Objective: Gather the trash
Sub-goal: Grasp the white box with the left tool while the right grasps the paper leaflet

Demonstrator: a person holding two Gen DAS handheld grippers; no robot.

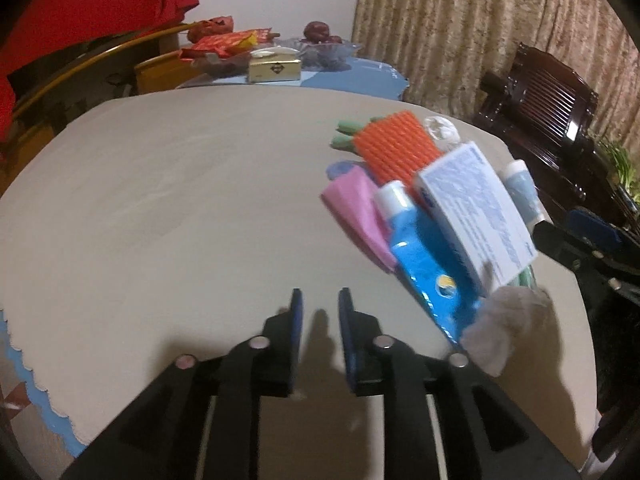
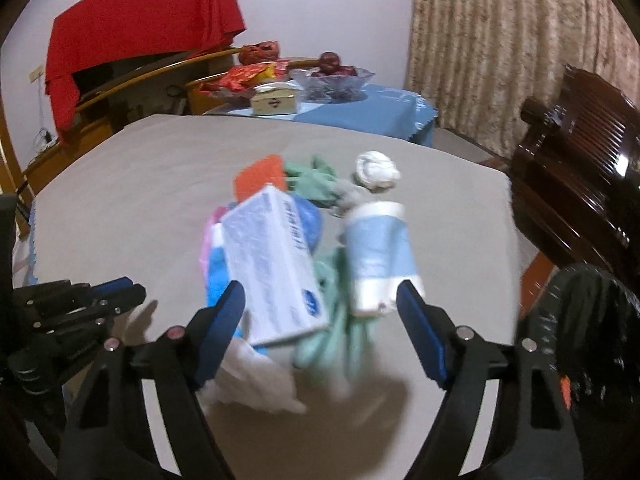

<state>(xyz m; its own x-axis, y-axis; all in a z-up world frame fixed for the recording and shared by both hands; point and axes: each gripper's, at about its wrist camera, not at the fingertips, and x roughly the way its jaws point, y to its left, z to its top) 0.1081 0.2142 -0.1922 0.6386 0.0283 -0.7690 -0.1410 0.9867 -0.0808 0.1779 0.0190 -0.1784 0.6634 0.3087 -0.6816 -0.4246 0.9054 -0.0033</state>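
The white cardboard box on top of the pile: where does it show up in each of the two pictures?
Left wrist view: the white box sits right of centre, tilted, leaning over the blue tube.
Right wrist view: the box lies near the centre, just beyond the open right hand-held gripper.
Shared landmark: the orange ribbed piece behind the box.

counter cloth (image 2: 140,184) matt, smooth | box (image 2: 272,268) printed cardboard | blue tube (image 1: 424,264) glossy plastic | orange sleeve (image 1: 394,146) ribbed foam | chair (image 2: 580,168) polished dark wood
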